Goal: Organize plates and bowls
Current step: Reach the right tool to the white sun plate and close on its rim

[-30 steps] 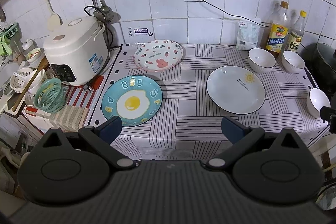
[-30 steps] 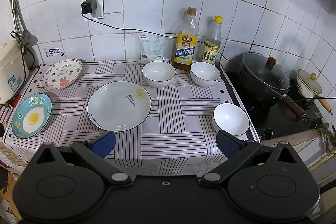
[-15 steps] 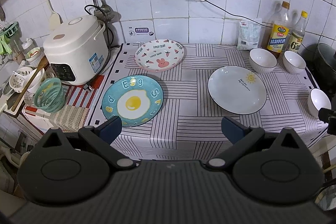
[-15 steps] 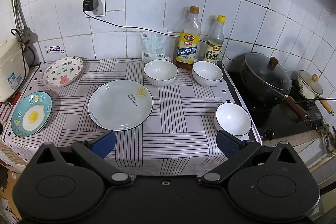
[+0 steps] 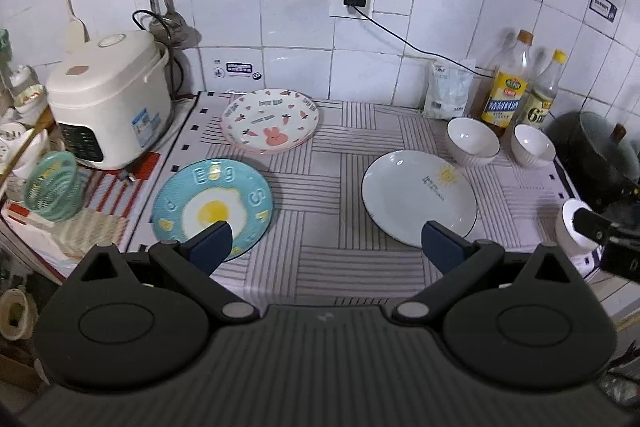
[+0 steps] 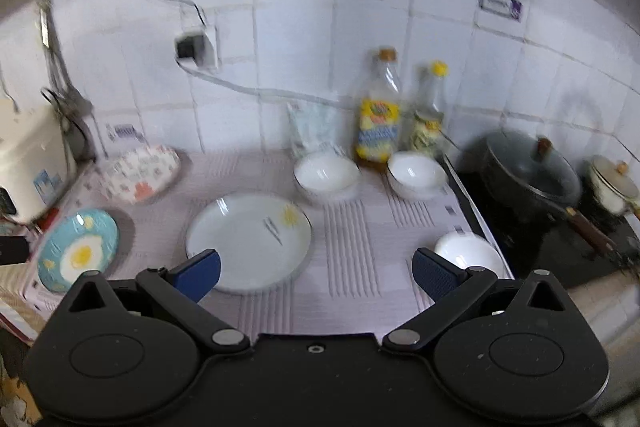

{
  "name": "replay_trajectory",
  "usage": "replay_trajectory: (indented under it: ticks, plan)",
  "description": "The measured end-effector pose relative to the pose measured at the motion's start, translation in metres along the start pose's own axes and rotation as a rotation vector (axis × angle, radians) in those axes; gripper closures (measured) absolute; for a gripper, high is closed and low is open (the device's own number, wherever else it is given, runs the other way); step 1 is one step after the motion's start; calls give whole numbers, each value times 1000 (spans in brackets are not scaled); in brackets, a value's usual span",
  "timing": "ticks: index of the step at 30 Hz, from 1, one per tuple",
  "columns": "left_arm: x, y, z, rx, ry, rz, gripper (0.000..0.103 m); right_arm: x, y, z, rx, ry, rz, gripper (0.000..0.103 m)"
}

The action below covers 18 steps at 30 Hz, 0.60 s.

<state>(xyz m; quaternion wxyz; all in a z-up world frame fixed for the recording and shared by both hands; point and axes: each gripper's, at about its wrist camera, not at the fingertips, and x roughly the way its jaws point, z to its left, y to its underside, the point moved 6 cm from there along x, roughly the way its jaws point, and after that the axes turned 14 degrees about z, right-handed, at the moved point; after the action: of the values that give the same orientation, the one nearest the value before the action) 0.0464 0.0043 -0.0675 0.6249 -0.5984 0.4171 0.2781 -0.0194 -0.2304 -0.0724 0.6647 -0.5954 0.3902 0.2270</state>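
Left wrist view: left gripper (image 5: 325, 241) hangs over the near edge of the counter, blue-padded fingers (image 5: 210, 242) spread wide, nothing between them.
Egg plate (image 5: 213, 205): round, glossy blue ceramic with raised letters and a fried-egg print, lying flat just beyond the left finger, which overlaps its near rim in the view.
Sun plate (image 5: 419, 197): round, smooth pale plate with a thin dark rim and a small sun drawing, flat, just beyond the right finger.
Rabbit plate (image 5: 271, 125): shallow white dish with carrots and a pink rabbit, farther ahead toward the wall, apart from the egg plate.
Back bowls: two deep white bowls (image 5: 473, 141) and (image 5: 533, 146) side by side, ahead and to the right, just in front of the bottles.
Near bowl (image 5: 573, 227): white, at the counter's far right edge, partly hidden by a black part of the other tool.
Right wrist view: blurred; right gripper (image 6: 316, 273) also spread apart and empty, the sun plate ahead of its left finger, the near bowl just beyond its right finger.
Counter cover (image 5: 340, 259): smooth sheet printed with blocks of thin dark stripes.
Bottles: two tall clear plastic bottles (image 5: 507, 85) and (image 5: 543, 91) with yellow labels against the tiled wall.
Rice cooker (image 5: 108, 98): boxy, rounded white plastic, far left.
Basket (image 5: 51, 186): green plastic mesh, left of the egg plate.
Pot (image 6: 528, 171): dark, glass-lidded, far right on the stove.
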Motion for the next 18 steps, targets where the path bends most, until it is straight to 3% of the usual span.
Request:
replay_trajectory:
  ticks: [5,11,16,18]
  plan:
    - [39,-16,-3,-6,18,1,2,31,-10,-4,-34,-121,-98,0]
    - [115,-28,-7,-22,43,61,3,99,-25,-16,-22,-194,-56,4]
    - [178,-30,-15,-21,54,120,4,159,-25,-21,-35,-244,22,5]
    - [199,-30,-20,-7,65,151,4,187,-21,-22,-34,-258,69,10]
